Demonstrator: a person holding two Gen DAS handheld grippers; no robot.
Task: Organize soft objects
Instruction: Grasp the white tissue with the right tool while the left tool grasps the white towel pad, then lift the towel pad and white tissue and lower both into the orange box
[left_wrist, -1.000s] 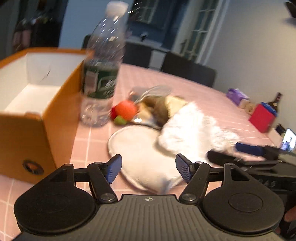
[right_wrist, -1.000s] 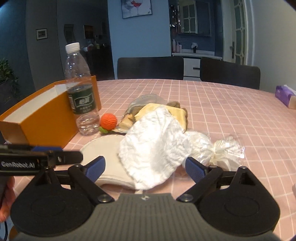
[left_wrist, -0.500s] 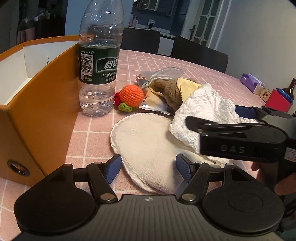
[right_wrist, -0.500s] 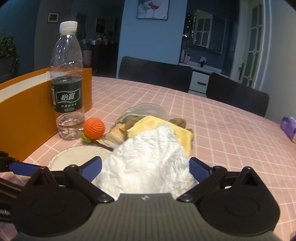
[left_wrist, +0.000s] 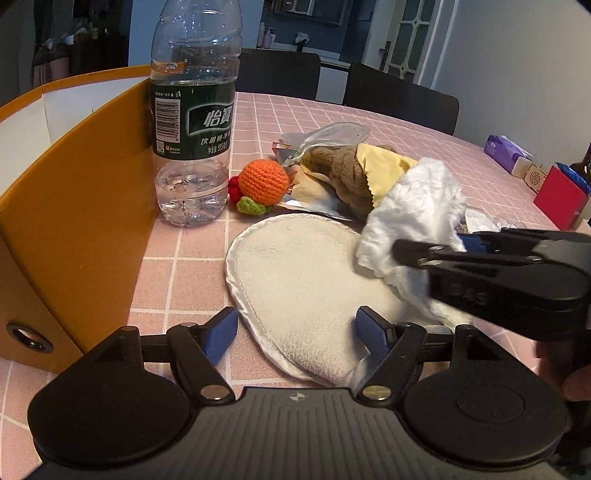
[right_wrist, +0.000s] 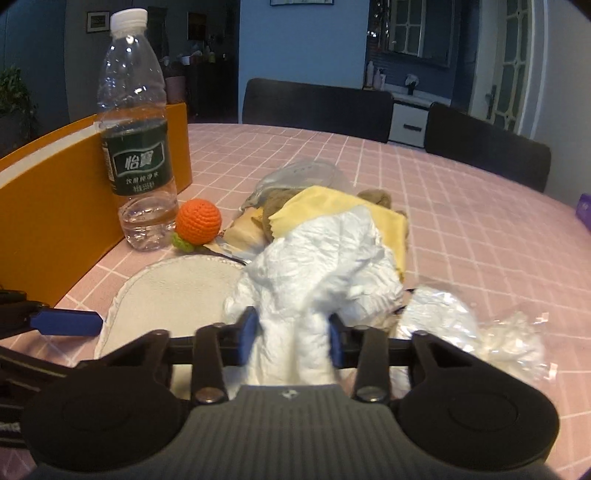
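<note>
My right gripper (right_wrist: 291, 341) is shut on a crumpled white cloth (right_wrist: 321, 266), which also shows in the left wrist view (left_wrist: 413, 221). My left gripper (left_wrist: 295, 334) is open and empty, its fingers either side of the near edge of a flat cream pad (left_wrist: 306, 280) on the pink table. Behind lie an orange crochet ball (left_wrist: 263, 181), a brown plush with a yellow cloth (left_wrist: 380, 166) and a foil packet (left_wrist: 306, 192).
An open orange box (left_wrist: 74, 192) stands at the left, with a water bottle (left_wrist: 192, 122) beside it. Clear crumpled plastic (right_wrist: 513, 339) lies right of the white cloth. A red box (left_wrist: 559, 201) and a purple tissue pack (left_wrist: 504, 147) sit at the far right. Dark chairs (right_wrist: 317, 103) stand behind the table.
My right gripper's fingers have closed onto the white cloth and gathered it up. My left gripper has moved in lower and nearer the cream pad and stays open.
</note>
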